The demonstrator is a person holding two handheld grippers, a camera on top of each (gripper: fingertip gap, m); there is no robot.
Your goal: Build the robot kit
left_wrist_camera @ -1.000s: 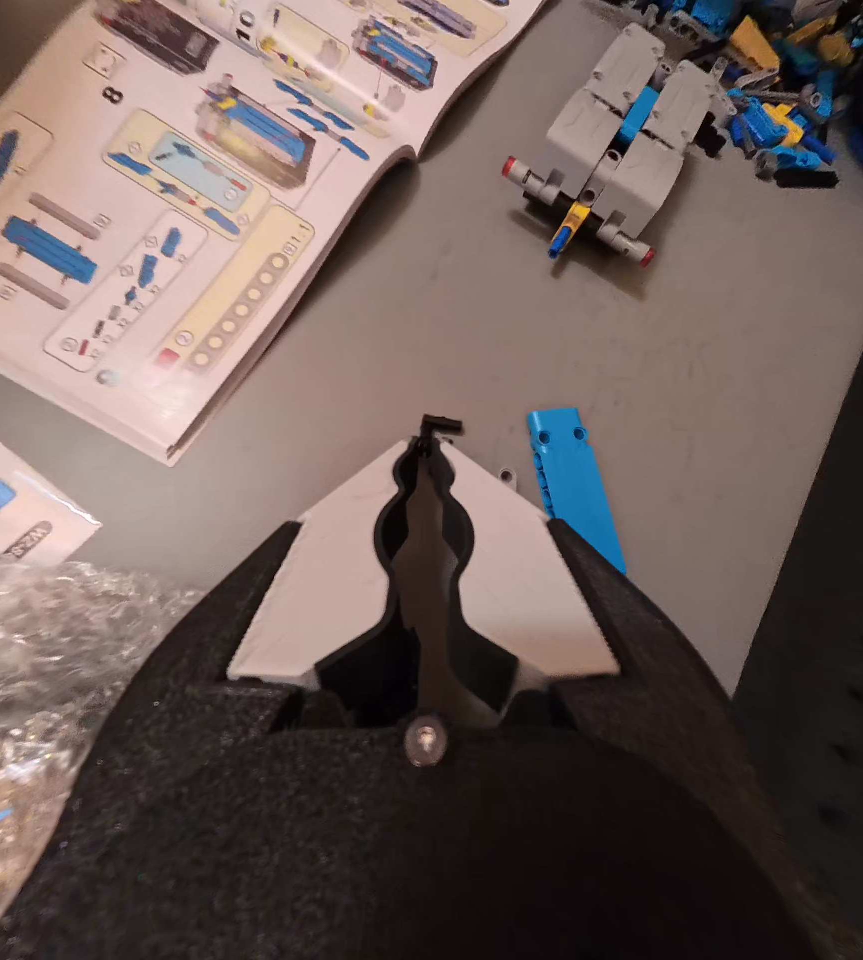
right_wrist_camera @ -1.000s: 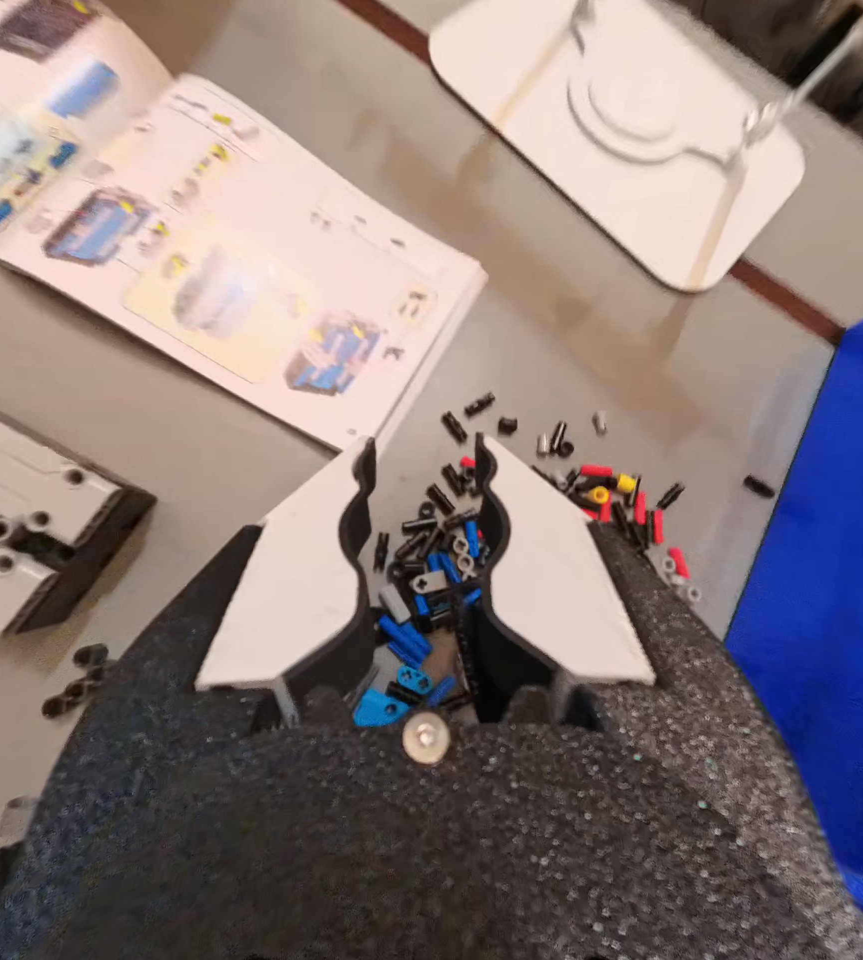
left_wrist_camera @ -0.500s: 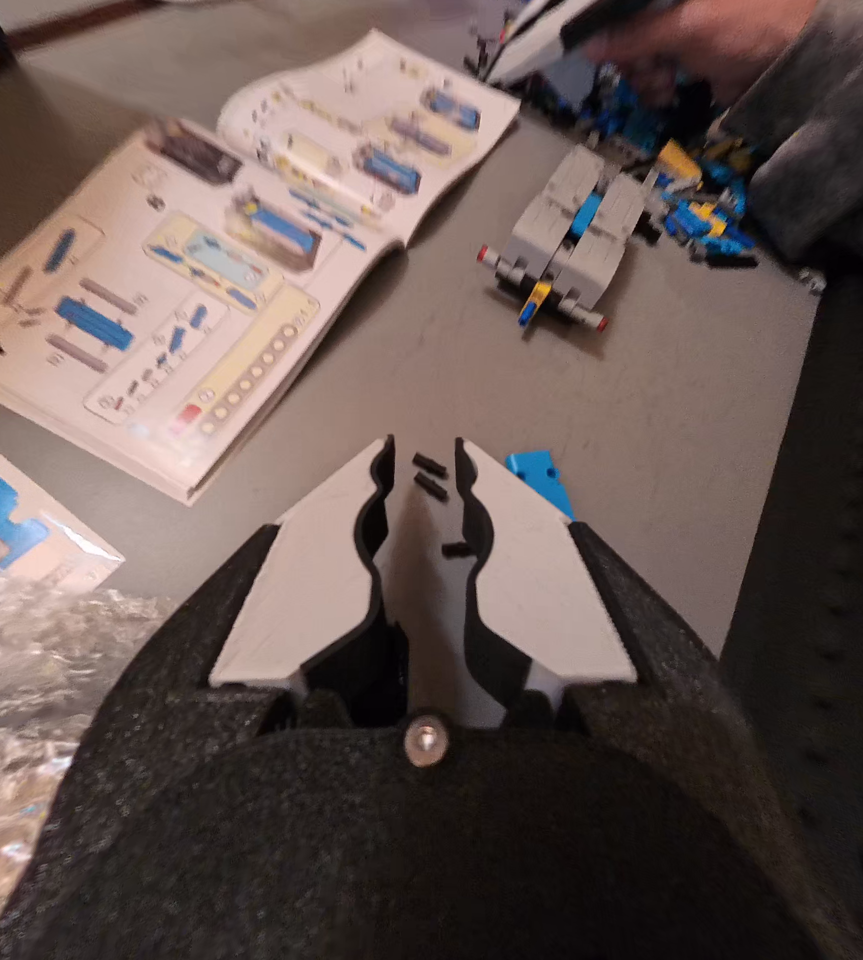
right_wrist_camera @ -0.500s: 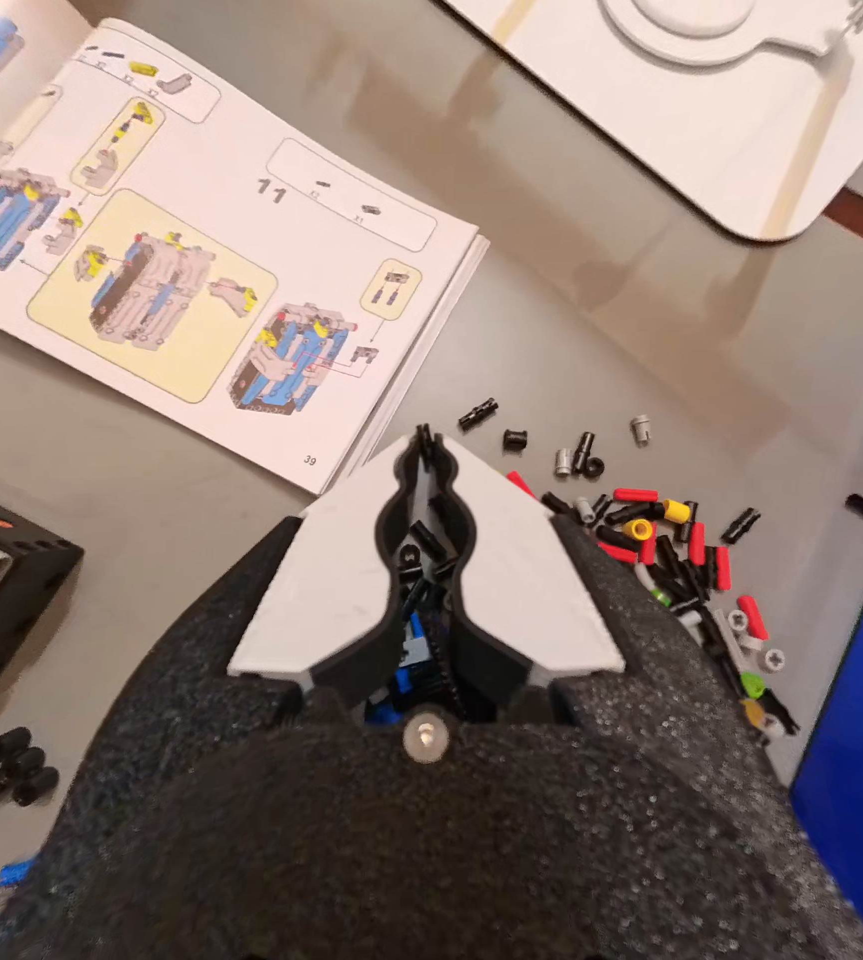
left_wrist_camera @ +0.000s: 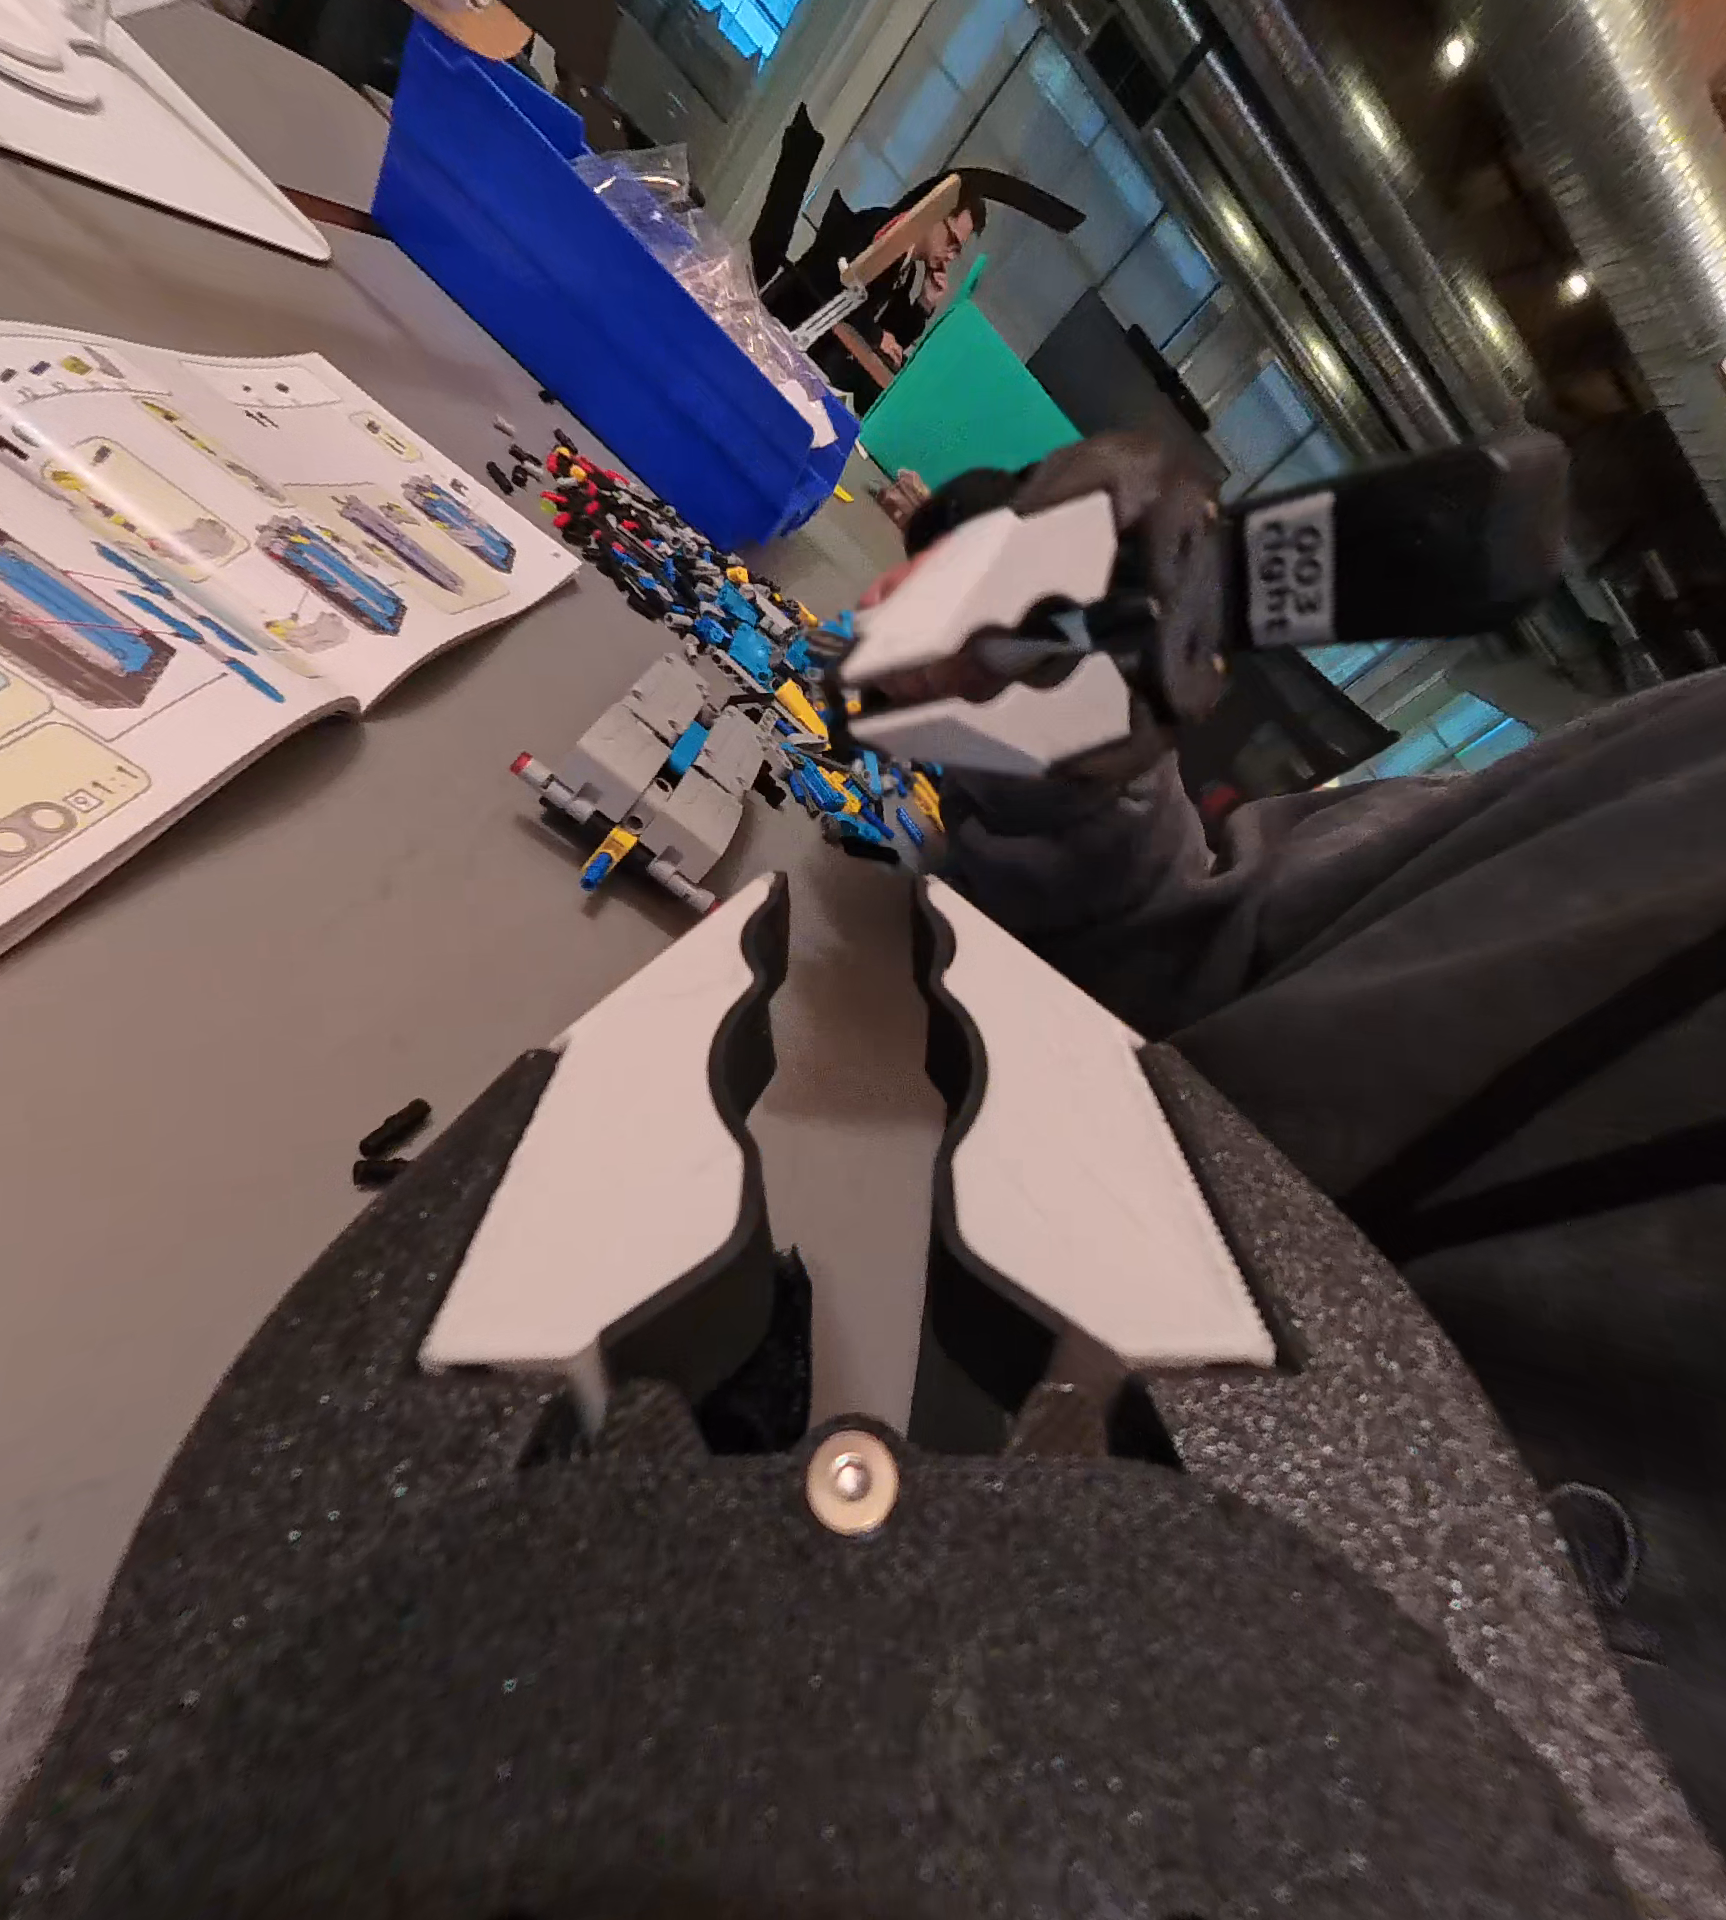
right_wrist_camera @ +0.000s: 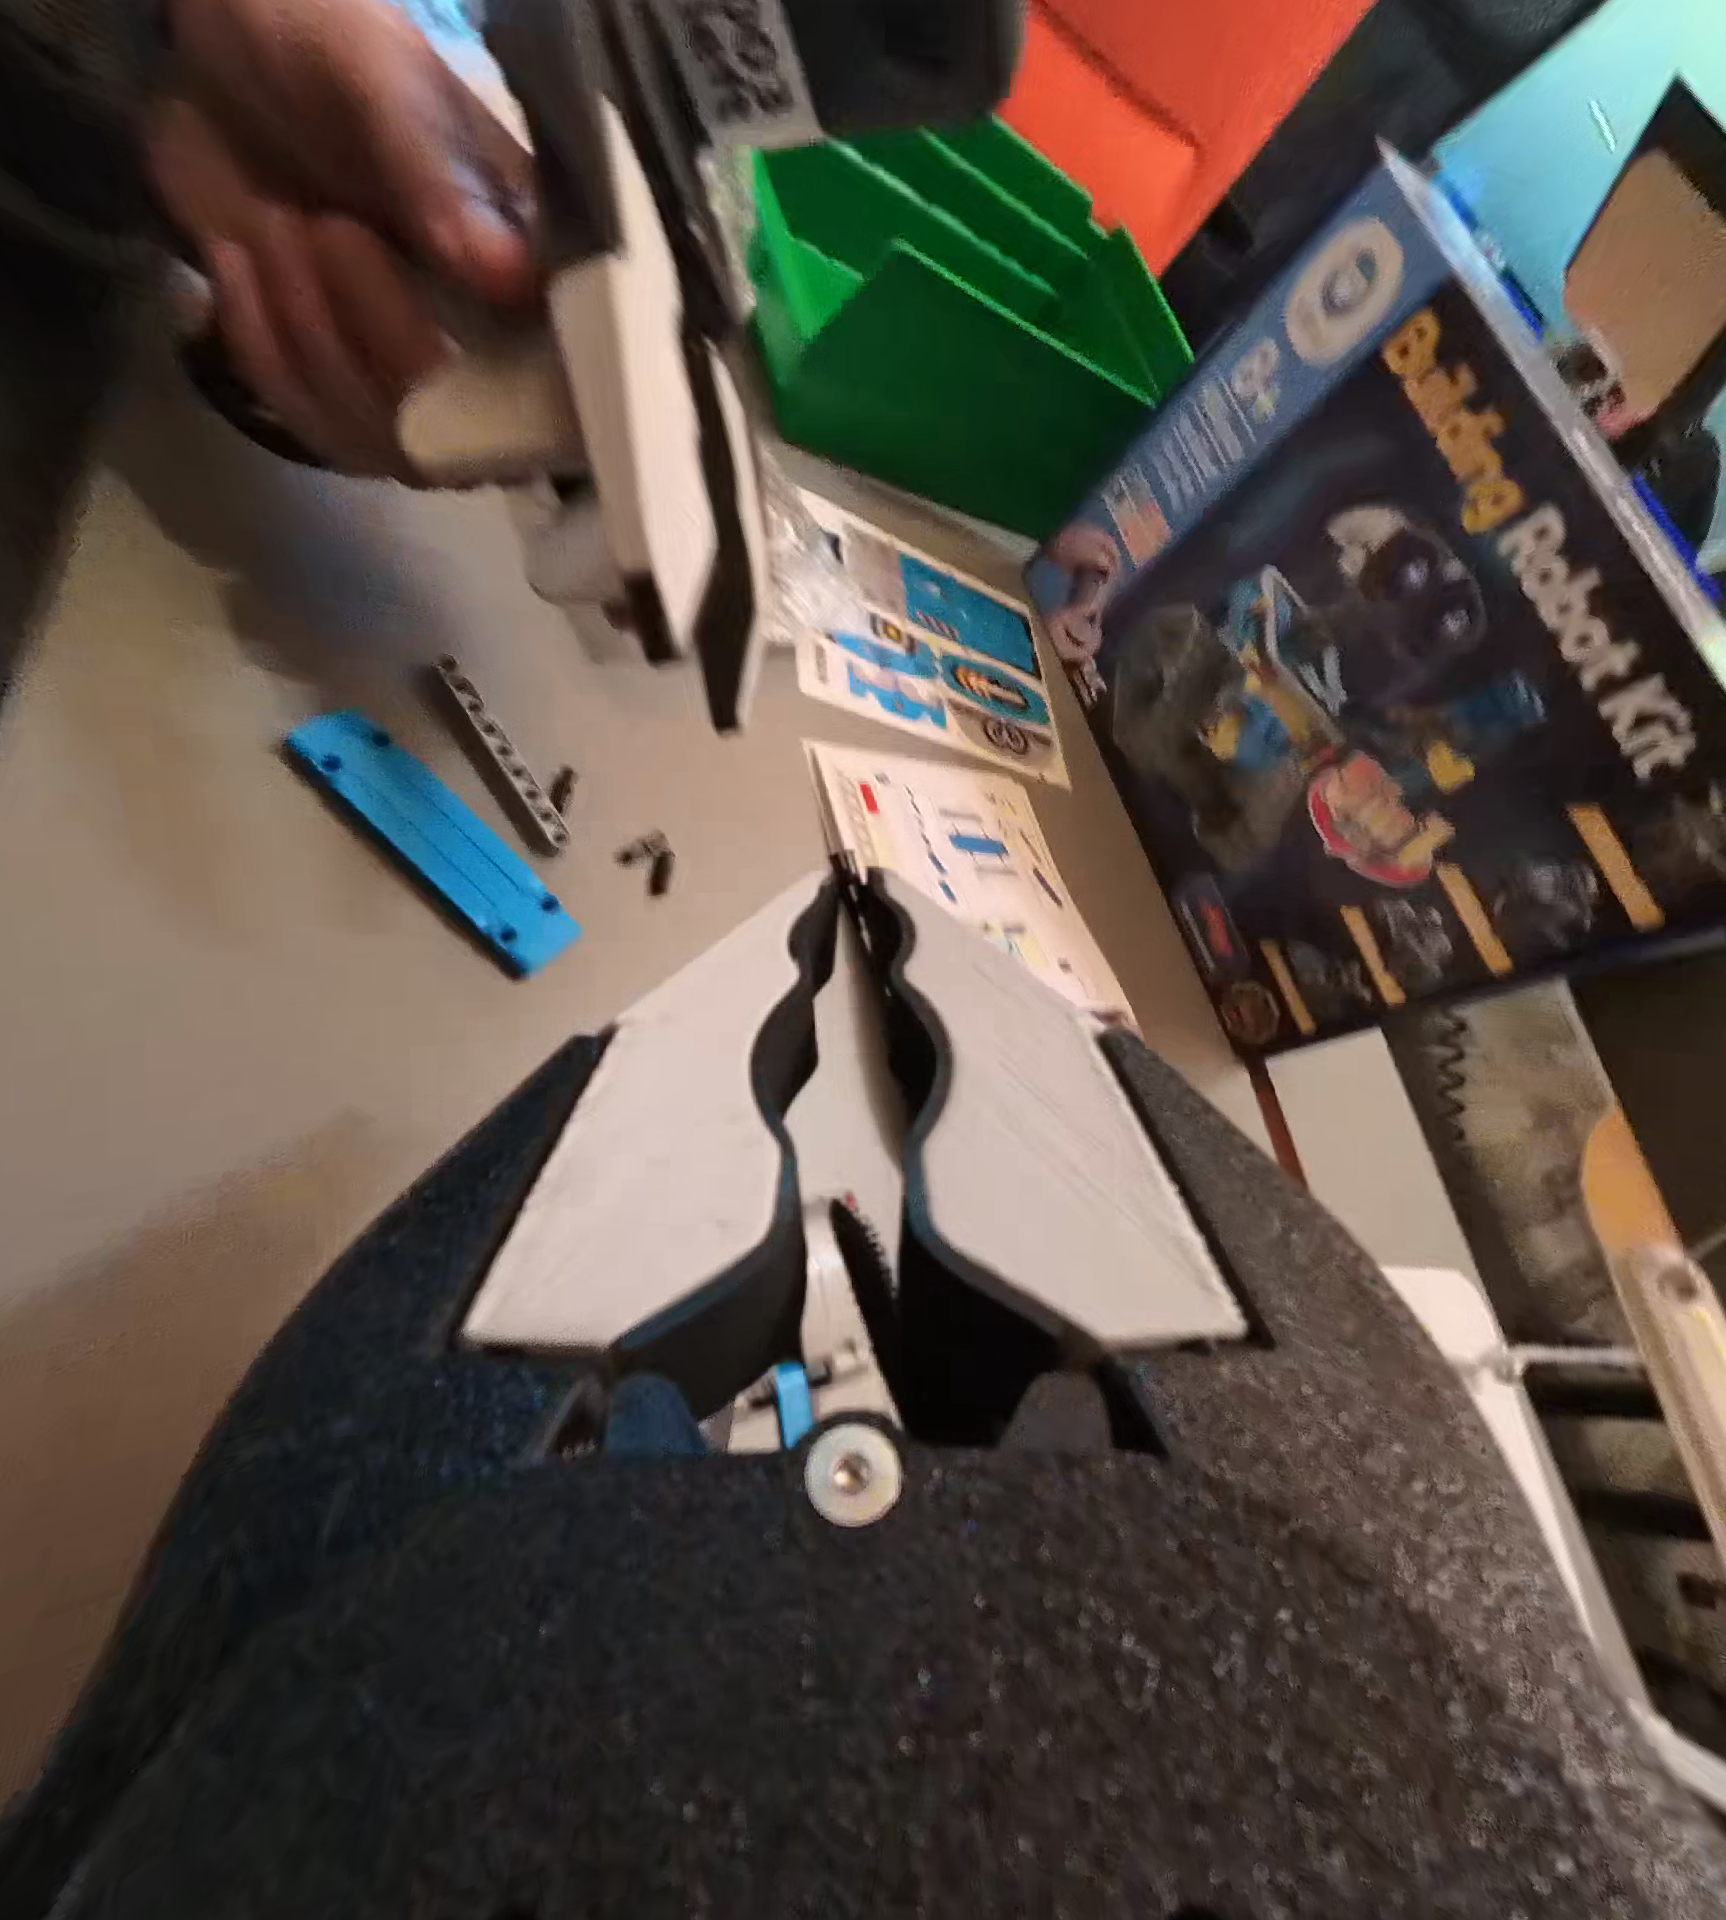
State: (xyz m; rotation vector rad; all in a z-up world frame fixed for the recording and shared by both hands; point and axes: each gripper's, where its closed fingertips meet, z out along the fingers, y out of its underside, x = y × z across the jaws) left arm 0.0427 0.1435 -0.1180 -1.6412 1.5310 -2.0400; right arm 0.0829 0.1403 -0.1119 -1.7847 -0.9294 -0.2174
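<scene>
My left gripper (left_wrist_camera: 848,904) stood open and empty above the grey table (left_wrist_camera: 215,1039); my right gripper (right_wrist_camera: 851,896) pinched a small black pin (right_wrist_camera: 846,881).

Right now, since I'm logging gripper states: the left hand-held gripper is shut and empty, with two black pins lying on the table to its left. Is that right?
Not quite. The left hand-held gripper is open, not shut: the left wrist view shows a clear gap between its fingers. It is empty, and the two black pins do lie on the table to its left.
</scene>
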